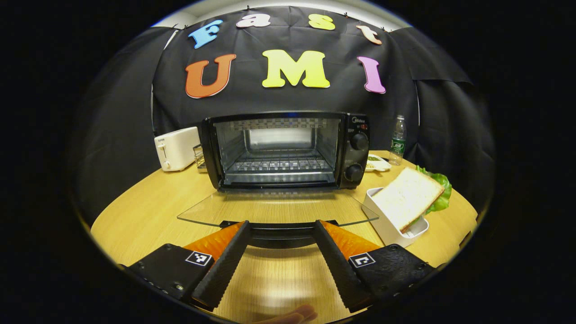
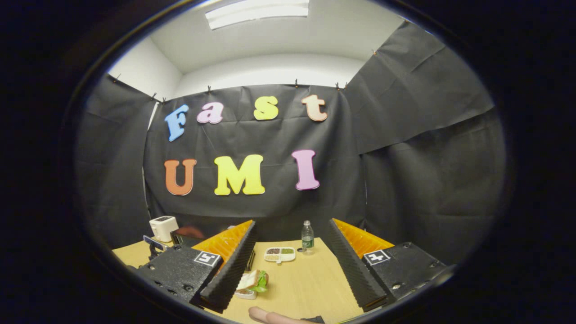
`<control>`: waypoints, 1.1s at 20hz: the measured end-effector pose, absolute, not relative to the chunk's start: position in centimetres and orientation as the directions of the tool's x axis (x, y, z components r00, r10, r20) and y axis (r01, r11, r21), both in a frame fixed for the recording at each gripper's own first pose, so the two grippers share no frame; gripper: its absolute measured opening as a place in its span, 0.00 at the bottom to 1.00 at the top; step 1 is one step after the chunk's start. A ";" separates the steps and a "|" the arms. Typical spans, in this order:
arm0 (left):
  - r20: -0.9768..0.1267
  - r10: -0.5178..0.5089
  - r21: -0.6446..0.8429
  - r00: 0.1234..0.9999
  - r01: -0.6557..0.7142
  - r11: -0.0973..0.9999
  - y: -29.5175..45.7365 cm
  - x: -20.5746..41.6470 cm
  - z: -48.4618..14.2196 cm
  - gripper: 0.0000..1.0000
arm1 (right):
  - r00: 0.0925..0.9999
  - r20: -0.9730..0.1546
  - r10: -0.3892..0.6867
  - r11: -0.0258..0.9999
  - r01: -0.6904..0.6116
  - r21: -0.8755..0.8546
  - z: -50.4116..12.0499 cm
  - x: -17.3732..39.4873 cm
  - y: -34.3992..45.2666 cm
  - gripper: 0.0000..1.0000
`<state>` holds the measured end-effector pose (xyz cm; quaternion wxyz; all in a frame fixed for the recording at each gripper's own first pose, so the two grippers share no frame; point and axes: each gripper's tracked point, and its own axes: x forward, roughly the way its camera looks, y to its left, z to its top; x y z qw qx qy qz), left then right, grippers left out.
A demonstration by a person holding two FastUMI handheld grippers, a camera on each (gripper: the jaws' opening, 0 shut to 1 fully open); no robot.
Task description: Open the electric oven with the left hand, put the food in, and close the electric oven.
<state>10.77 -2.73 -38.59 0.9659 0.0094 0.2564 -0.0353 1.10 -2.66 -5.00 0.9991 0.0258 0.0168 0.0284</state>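
Note:
The black electric oven (image 1: 288, 150) stands open in the left gripper view, its wire rack bare. Its glass door (image 1: 274, 209) lies flat toward me, and the black door handle (image 1: 281, 234) sits between the tips of my left gripper (image 1: 281, 225), whose jaws stand wide apart and open. To the right, a sandwich (image 1: 409, 195) of white bread and lettuce rests on a white dish (image 1: 387, 225). My right gripper (image 2: 291, 225) hangs open high above the table with nothing between its fingers. Far below it lies the sandwich (image 2: 253, 281).
A white toaster (image 1: 175, 148) stands left of the oven. A water bottle (image 1: 397, 139) and a small divided snack plate (image 1: 375, 163) sit behind the sandwich. The round wooden table (image 1: 144, 211) has bare room at front left. A person's fingertip (image 2: 270, 317) shows at the bottom edge.

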 end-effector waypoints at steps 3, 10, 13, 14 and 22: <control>-0.510 -0.070 -0.021 0.857 0.069 0.997 -3.1 10.1 -39.7 0.81 | 0.997 -0.044 0.063 0.996 -0.060 0.060 -5.3 1.3 -2.5 1.00; -0.507 -0.015 -0.042 0.862 -0.007 0.999 -2.0 10.0 -39.1 0.96 | 0.995 -0.078 0.064 0.996 -0.059 0.061 -6.2 1.9 -2.2 0.95; -0.471 -0.070 -0.156 0.879 -0.005 0.988 -2.8 9.3 -35.2 0.95 | 0.993 -0.106 0.044 0.998 -0.040 0.041 -7.2 3.2 -2.8 0.94; -0.457 -0.085 -0.186 0.885 -0.002 0.983 -2.8 8.9 -33.7 0.93 | 0.991 -0.129 0.036 0.999 -0.032 0.034 -7.9 3.9 -2.9 0.94; -0.268 -0.045 -0.184 0.962 -0.005 0.983 0.9 5.3 -19.0 0.94 | 0.940 -0.328 0.094 0.996 -0.089 0.029 -14.7 9.8 -1.3 0.95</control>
